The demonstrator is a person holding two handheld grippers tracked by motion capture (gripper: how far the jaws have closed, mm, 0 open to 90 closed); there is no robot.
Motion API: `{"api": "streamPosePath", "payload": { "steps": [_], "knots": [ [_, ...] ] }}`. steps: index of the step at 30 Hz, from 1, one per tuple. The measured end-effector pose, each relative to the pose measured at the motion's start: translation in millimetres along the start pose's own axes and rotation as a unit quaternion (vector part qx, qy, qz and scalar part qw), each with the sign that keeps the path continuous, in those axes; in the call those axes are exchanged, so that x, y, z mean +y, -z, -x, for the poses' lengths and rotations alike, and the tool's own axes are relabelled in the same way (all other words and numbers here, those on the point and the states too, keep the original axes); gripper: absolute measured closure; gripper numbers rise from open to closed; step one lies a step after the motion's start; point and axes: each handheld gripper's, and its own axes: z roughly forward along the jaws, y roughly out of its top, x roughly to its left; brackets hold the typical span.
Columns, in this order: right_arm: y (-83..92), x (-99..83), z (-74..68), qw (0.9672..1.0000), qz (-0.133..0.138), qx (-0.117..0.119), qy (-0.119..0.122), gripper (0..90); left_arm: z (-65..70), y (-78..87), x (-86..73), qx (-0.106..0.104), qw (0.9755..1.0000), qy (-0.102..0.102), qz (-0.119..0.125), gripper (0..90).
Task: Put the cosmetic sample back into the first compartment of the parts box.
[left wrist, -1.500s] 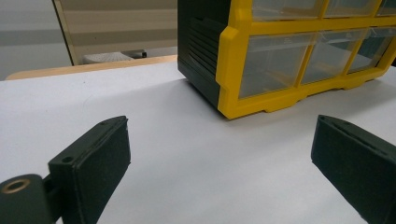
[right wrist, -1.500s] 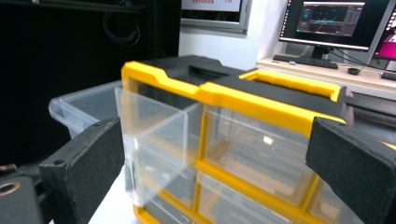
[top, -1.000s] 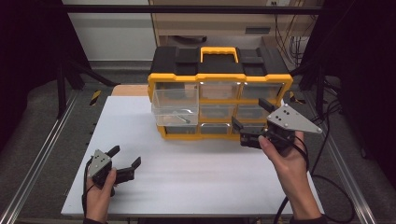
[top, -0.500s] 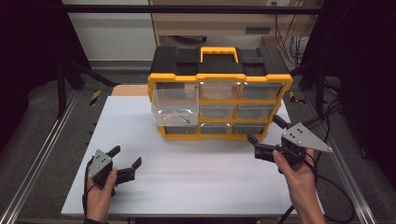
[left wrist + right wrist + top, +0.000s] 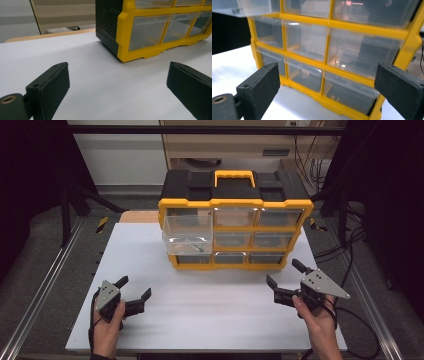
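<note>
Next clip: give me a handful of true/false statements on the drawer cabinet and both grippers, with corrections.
1. Both grippers are open and hold nothing. True: left gripper, right gripper.
2. One clear drawer in the left column of the organizer is pulled out. True.
3. The right gripper grips a drawer. False: it is held off the organizer's front, above the table.
4. The organizer's carry handle is black. False: it is yellow.

I see the white table (image 5: 210,320) filling the lower middle of the high view, a metal rail (image 5: 42,285) along its left edge, black cables (image 5: 345,250) at right, and a beige cabinet (image 5: 225,145) at top centre.
</note>
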Motion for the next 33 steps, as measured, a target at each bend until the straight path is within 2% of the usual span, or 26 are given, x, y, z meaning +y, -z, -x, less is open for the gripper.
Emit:
{"api": "streamPosePath", "payload": {
  "steps": [7,14,17,24,33],
  "knots": [
    [0.2,-23.5,7.0,0.9998,0.004,-0.013,-0.016,4.7,1.4,1.3,0.6,0.002,1.0000,-0.004,0.005,4.1],
    [-2.4,-41.5,8.8,0.9994,0.002,-0.024,-0.025,4.1,-0.2,4.8,2.5,0.012,0.9998,-0.003,0.017,4.1],
    [-3.6,-45.6,9.9,0.9993,0.004,-0.029,-0.024,4.1,-0.1,7.7,4.6,0.019,0.9994,0.002,0.028,4.2],
    [-4.6,-54.9,12.0,0.9989,0.014,-0.034,-0.030,4.3,3.9,12.6,10.4,0.013,0.9982,-0.007,0.059,4.1],
    [-3.6,-64.7,10.7,0.9988,0.009,-0.036,-0.031,4.3,10.1,18.5,19.0,0.007,0.9981,-0.009,0.061,4.1]
  ]
}}
